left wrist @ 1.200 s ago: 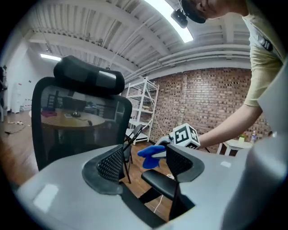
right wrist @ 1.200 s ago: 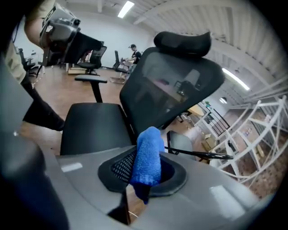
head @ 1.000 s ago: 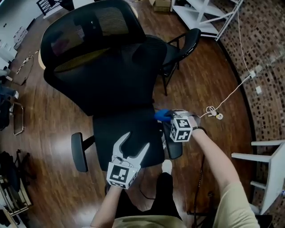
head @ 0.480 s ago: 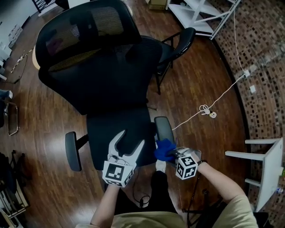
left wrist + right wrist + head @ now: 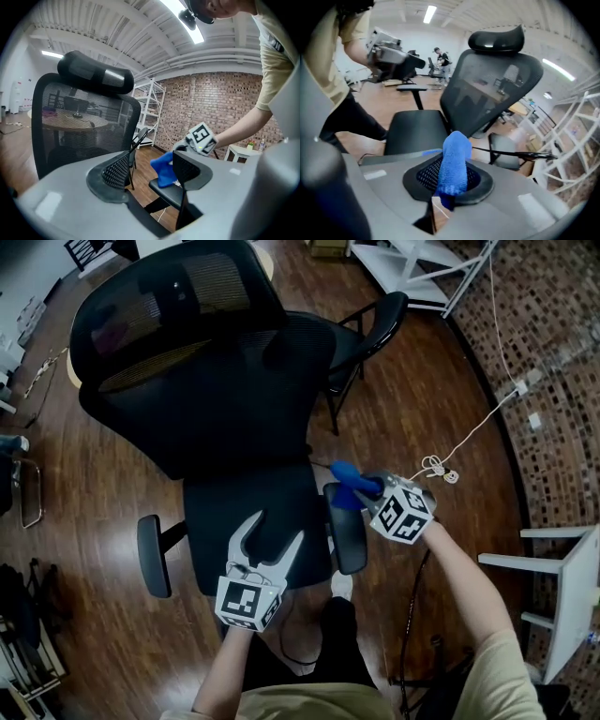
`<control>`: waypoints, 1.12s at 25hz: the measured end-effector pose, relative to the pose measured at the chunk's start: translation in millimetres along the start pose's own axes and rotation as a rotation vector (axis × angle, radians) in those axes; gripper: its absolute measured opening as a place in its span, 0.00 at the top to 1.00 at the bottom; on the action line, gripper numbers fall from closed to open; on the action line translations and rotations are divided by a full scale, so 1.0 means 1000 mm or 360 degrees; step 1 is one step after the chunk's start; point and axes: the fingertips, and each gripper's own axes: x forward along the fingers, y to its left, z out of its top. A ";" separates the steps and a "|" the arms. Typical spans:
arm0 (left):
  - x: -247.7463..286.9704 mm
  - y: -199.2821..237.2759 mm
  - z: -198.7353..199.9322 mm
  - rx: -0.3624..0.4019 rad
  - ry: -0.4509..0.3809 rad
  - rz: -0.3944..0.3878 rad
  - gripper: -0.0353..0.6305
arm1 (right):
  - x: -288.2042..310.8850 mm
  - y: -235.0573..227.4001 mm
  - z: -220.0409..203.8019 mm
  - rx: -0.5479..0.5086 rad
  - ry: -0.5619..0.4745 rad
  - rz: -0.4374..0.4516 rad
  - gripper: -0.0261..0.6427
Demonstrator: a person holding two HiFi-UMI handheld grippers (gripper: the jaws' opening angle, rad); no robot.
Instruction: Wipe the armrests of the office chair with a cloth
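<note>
Right gripper view: cloth [image 5: 454, 157] between right tool's [image 5: 449, 182] jaws

place: office | mesh chair [image 5: 216, 381] | wood floor [image 5: 422, 409] | brick wall [image 5: 225, 103] | white shelving [image 5: 149, 110]

White ceiling strip lights [image 5: 198, 36] glare in both gripper views, whose fisheye edges bend and darken. The head view is dimmer, with soft sheen on the dark wooden floor [image 5: 94, 540]. The blue woven cloth [image 5: 453, 164] looks sharp.
</note>
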 end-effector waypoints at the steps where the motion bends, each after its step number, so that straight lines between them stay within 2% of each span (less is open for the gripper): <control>1: -0.001 -0.001 0.001 0.0003 0.0006 0.0002 0.53 | 0.011 -0.021 0.002 0.0027 0.0025 -0.0088 0.90; 3: -0.002 -0.002 0.003 0.0015 0.0006 0.0000 0.53 | 0.030 -0.041 0.002 0.0029 0.0091 -0.0162 0.90; 4: -0.003 -0.002 0.003 0.0021 0.0003 0.0000 0.53 | 0.039 -0.038 -0.001 -0.0014 0.0129 -0.0133 0.90; 7: -0.005 0.001 0.000 0.0016 0.0005 0.0010 0.53 | 0.055 0.012 -0.016 -0.0264 0.0229 0.0069 0.90; 10: -0.008 0.003 -0.003 -0.0004 0.0012 0.0018 0.53 | 0.043 0.078 -0.034 -0.0453 0.0247 0.0180 0.90; 13: -0.006 0.001 -0.001 -0.0027 -0.0005 0.0017 0.53 | 0.010 0.146 -0.048 -0.0435 0.0184 0.0278 0.90; 17: -0.004 -0.001 -0.001 -0.0037 -0.0008 0.0004 0.53 | -0.032 0.240 -0.066 -0.0326 0.0145 0.0476 0.90; 20: -0.004 0.000 0.000 -0.0034 -0.0008 0.0002 0.53 | -0.051 0.259 -0.067 -0.0147 0.0101 0.0549 0.90; 22: -0.005 0.001 0.002 -0.0028 -0.0012 0.0002 0.53 | -0.058 0.221 -0.049 0.0055 -0.0007 0.0448 0.90; 24: -0.005 0.003 0.004 -0.0028 -0.0017 0.0014 0.53 | -0.057 0.148 -0.029 0.0207 -0.0096 0.0202 0.90; 26: -0.006 0.006 0.004 -0.0050 -0.0018 0.0044 0.53 | -0.046 0.065 -0.016 0.0228 -0.0072 -0.0132 0.90; 28: -0.007 0.004 0.001 -0.0076 -0.0018 0.0066 0.53 | -0.027 0.001 -0.013 0.0176 0.0015 -0.0362 0.90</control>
